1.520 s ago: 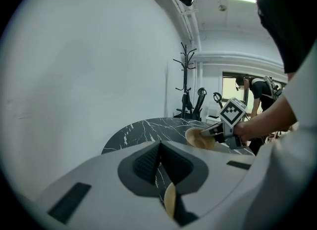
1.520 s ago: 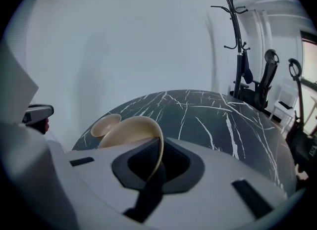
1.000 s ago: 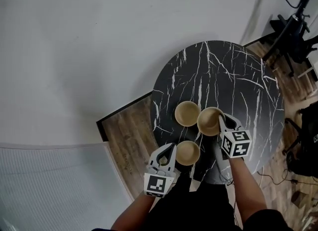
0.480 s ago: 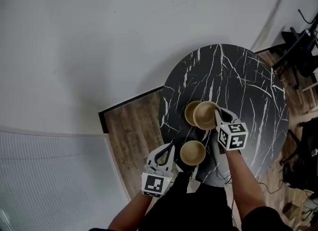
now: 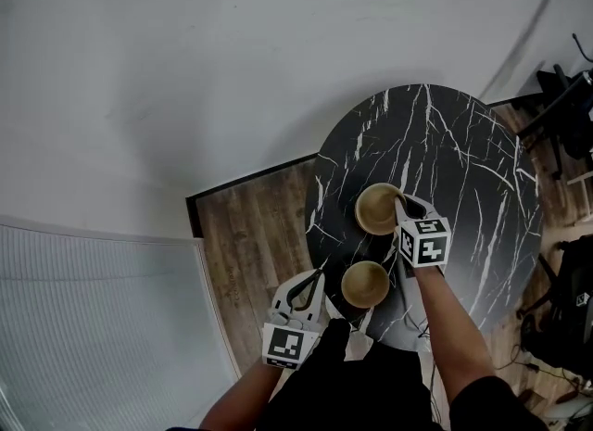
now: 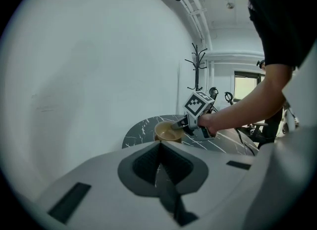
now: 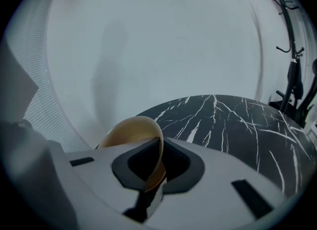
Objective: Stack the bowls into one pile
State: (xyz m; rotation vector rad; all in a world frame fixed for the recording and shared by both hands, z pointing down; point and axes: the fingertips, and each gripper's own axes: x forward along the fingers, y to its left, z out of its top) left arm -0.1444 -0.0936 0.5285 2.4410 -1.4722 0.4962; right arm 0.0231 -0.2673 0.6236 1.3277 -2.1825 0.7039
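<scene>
My right gripper (image 5: pixel 400 205) is clamped on the right rim of a tan, round, smooth-walled bowl (image 5: pixel 378 209). In the right gripper view the thin rim runs straight down between the two jaws, which stand narrow, with one inside the wall and one outside. This bowl is near the middle of the round black marble table with white veins (image 5: pixel 463 160), on its left half. A darker edge shows along the bowl's left side, and I cannot tell whether that is another bowl beneath it or whether mine touches anything below.

A second tan bowl (image 5: pixel 365 284) stands upright on the table nearer to me, apart from the held one and close to the near edge.

My left gripper (image 5: pixel 318 278) is at the near left edge of the table, just left of that nearer bowl and not touching it. Its jaws are drawn together with nothing between them, and it points towards the far bowl.
</scene>
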